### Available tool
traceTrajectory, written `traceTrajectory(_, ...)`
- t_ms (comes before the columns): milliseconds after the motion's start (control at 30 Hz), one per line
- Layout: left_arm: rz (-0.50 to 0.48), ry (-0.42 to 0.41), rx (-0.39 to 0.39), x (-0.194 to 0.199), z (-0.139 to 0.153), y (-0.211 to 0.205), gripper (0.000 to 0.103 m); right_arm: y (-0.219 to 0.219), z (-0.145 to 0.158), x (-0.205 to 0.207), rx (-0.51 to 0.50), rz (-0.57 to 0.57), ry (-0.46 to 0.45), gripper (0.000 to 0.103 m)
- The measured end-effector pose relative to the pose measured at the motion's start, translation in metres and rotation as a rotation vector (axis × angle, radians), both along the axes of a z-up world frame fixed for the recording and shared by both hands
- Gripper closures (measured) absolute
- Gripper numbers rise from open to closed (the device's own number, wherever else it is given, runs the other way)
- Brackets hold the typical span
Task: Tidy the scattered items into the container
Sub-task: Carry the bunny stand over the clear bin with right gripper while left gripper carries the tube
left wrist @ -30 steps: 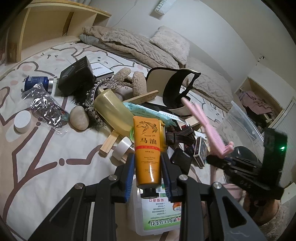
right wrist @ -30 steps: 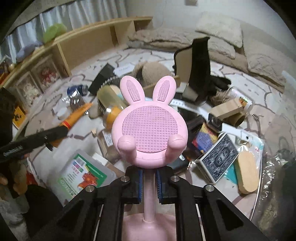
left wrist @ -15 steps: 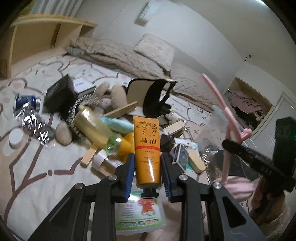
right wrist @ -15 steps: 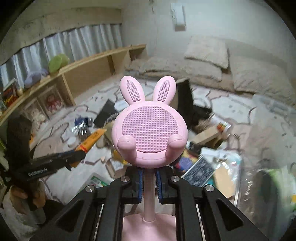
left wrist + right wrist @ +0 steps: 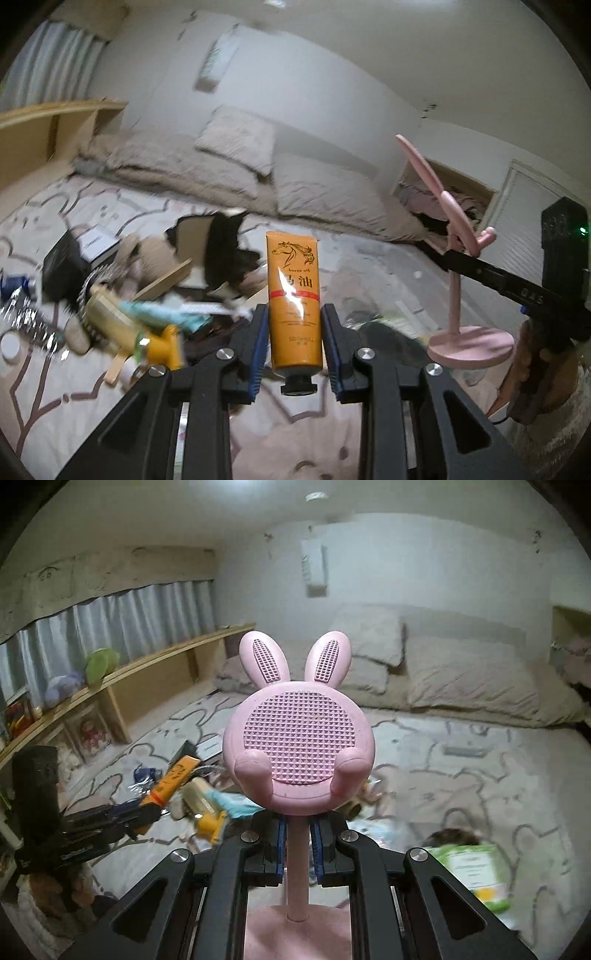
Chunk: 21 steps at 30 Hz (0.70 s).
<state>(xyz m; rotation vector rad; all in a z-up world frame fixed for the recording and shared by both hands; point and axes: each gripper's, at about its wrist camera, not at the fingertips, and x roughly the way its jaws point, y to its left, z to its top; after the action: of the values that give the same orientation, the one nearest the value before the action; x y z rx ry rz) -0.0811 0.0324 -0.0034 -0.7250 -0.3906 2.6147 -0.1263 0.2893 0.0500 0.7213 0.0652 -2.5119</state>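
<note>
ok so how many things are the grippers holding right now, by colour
orange: 1, the orange tube in the left gripper
pink: 1, the pink bunny stand in the right gripper
total: 2

orange tube (image 5: 294, 301) upright, cap down; pink bunny stand (image 5: 299, 734) upright

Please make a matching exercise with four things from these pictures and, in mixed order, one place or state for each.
Things:
1. orange tube
2. pink rabbit stand
3. pillows
4. green soft toy

Places or states:
A. on the wooden shelf by the curtains
B. stem clamped in the right gripper
C. along the far wall
D. held upright, cap down, in the left gripper

Pairs: 1-D, 2-B, 3-C, 4-A
</note>
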Motion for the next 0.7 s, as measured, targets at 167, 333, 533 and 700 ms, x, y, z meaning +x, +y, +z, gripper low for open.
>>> traceTrajectory(167,-0.060,0.045,-0.006,-0.001,0.021,0.027,0.075,0.031,0.011,-0.009,-0.004,-0.068,0.001,0.090)
traceTrajectory(333,-0.113,0.063,-0.014,-0.003,0.029,0.051,0.075,0.065,0.009,-0.025,0.037,-0.156,-0.006,0.090)
traceTrajectory(533,-0.162,0.061,0.006,-0.014,0.034,0.078,0.075,0.099,-0.003,-0.046,0.112,-0.248,-0.039,0.090)
traceTrajectory(700,-0.218,0.053,0.001,-0.019,0.035,0.107,0.075,0.116,-0.024,-0.065,0.207,-0.290,-0.104,0.090)
